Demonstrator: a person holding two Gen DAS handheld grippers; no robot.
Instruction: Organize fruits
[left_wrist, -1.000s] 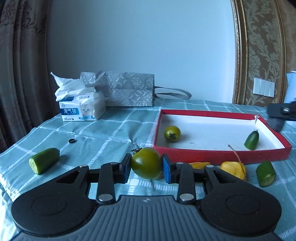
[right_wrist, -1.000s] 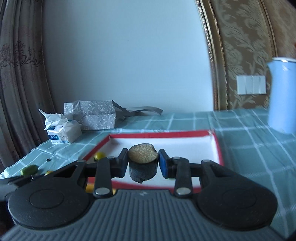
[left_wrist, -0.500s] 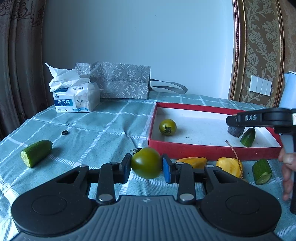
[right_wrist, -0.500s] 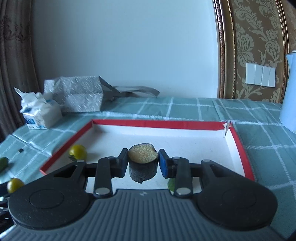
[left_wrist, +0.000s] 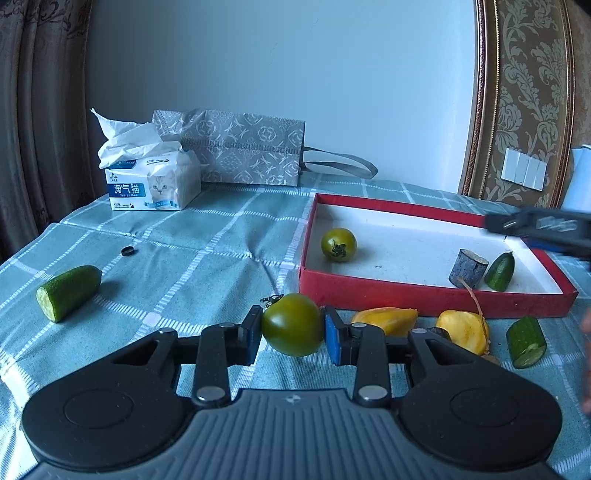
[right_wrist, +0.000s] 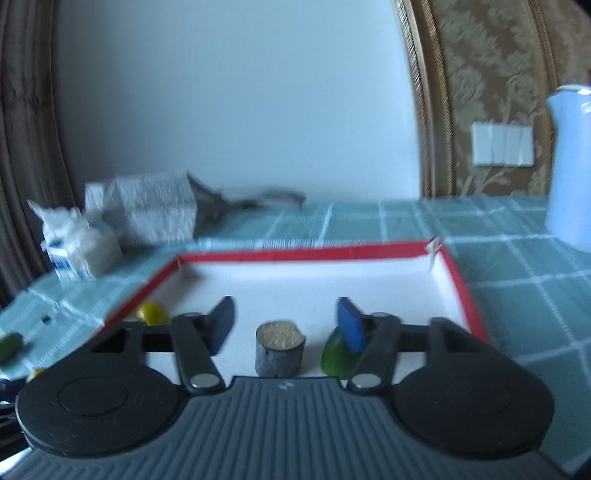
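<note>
My left gripper (left_wrist: 292, 328) is shut on a green tomato (left_wrist: 293, 325), held just above the checked cloth in front of the red tray (left_wrist: 424, 293). Inside the tray lie a second green tomato (left_wrist: 338, 244), a dark stump-like piece (left_wrist: 468, 268) and a small cucumber end (left_wrist: 500, 271). My right gripper (right_wrist: 284, 325) hovers over the tray with its jaws opening; the dark piece (right_wrist: 279, 349) stands free on the tray floor between them, untouched. Beside it lies the cucumber end (right_wrist: 334, 356). In the left wrist view the right gripper (left_wrist: 539, 225) shows at the right edge.
On the cloth lie a cucumber half (left_wrist: 68, 291) at left, two yellow fruit pieces (left_wrist: 386, 319) and another cucumber piece (left_wrist: 525, 341) before the tray. A tissue pack (left_wrist: 153, 184), a grey bag (left_wrist: 240, 147) and a small black ring (left_wrist: 127, 251) sit behind. A blue jug (right_wrist: 570, 166) stands right.
The right gripper has let go of the dark piece, which now stands in the tray, and its jaws have spread apart. The left gripper still holds the green tomato.
</note>
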